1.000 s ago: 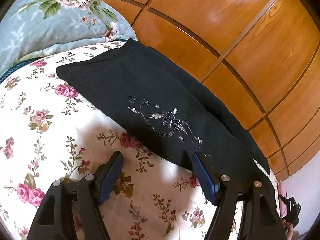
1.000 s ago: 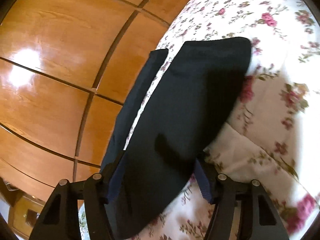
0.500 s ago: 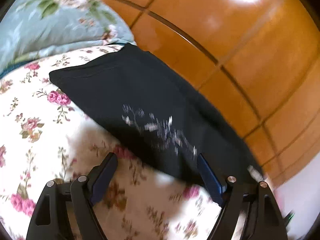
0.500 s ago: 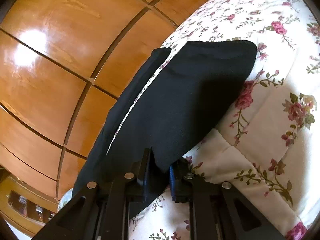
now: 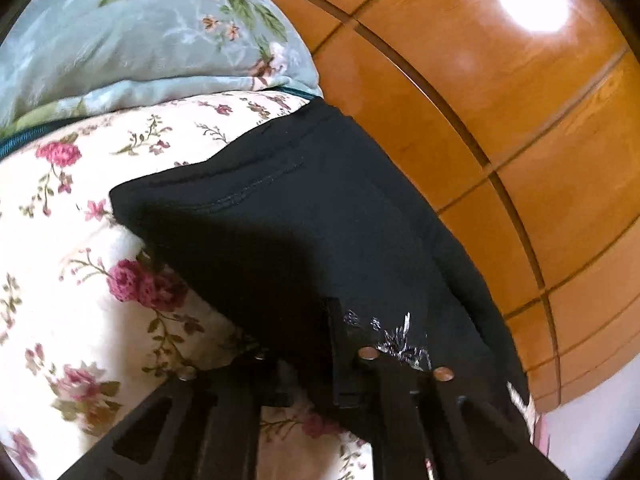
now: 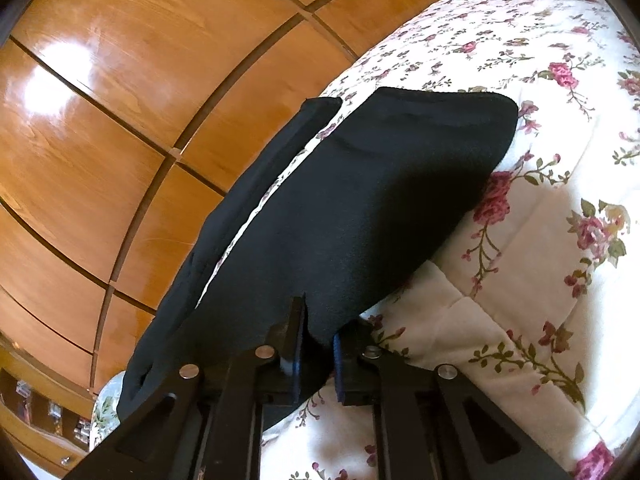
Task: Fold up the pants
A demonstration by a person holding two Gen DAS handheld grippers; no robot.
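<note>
Right tool [image 6: 314,344] pinches the near edge of the black knit pants [image 6: 360,208] lying on the floral quilted bed [image 6: 540,240]; left tool [image 5: 304,344] likewise grips them. Lift both edges evenly.

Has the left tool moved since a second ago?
Yes. The left tool has pushed forward toward the blue pillow and closed on the pants edge; a second ago it was open, short of the fabric over the floral quilt.
</note>
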